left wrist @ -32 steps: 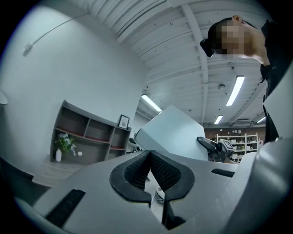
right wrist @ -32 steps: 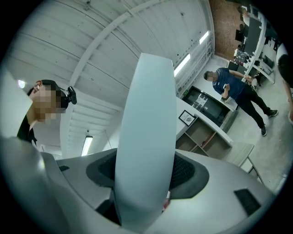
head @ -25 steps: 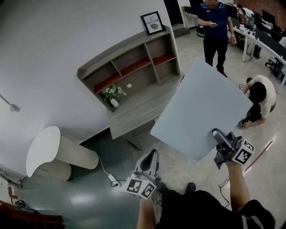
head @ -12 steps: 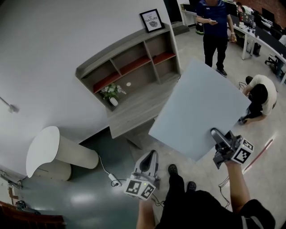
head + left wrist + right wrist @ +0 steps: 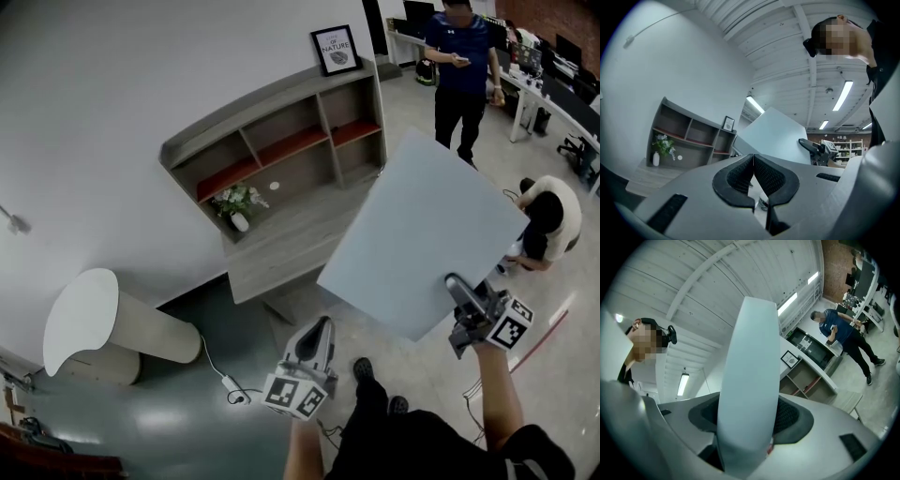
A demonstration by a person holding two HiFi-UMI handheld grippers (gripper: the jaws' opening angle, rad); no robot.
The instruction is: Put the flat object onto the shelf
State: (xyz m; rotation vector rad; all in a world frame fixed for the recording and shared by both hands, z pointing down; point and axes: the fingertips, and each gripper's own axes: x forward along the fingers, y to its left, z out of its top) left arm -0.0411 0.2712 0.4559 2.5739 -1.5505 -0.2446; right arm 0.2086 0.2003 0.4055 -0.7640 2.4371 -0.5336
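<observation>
Head view: right gripper (image 5: 457,284) clamped on the near edge of a large pale blue-grey flat square board (image 5: 422,225), pads pressing on both faces, jaws standing wide because of the board's thickness. Gripped by one edge only, probably for keeping the whole panel up and forward of the jaws, away from the body and ready for laying down. Carried in the air, tilted, touching nothing but the pads. Far corner pointing ahead and to the left of the gripper, toward a grey wooden shelf unit with red-lined compartments (image 5: 281,141), well apart from it.

Left gripper (image 5: 319,330) pressed together on nothing, confirmed in the left gripper view (image 5: 753,161) with ribbed pads meeting. Hanging to the left of the right gripper, near the board's lower edge but not touching it. Likely kept free for steadying the panel near the shelf, as a judgement only.

Along the right gripper (image 5: 747,420) in its own view: board (image 5: 750,362) seen as a tall pale band rising from between the pads. Plain, smooth, matte, without print or marks. Straight edges, sharp corners, even thickness. No sag visible, so probably rigid, though awkward on one grip because of the wide overhang.
</observation>
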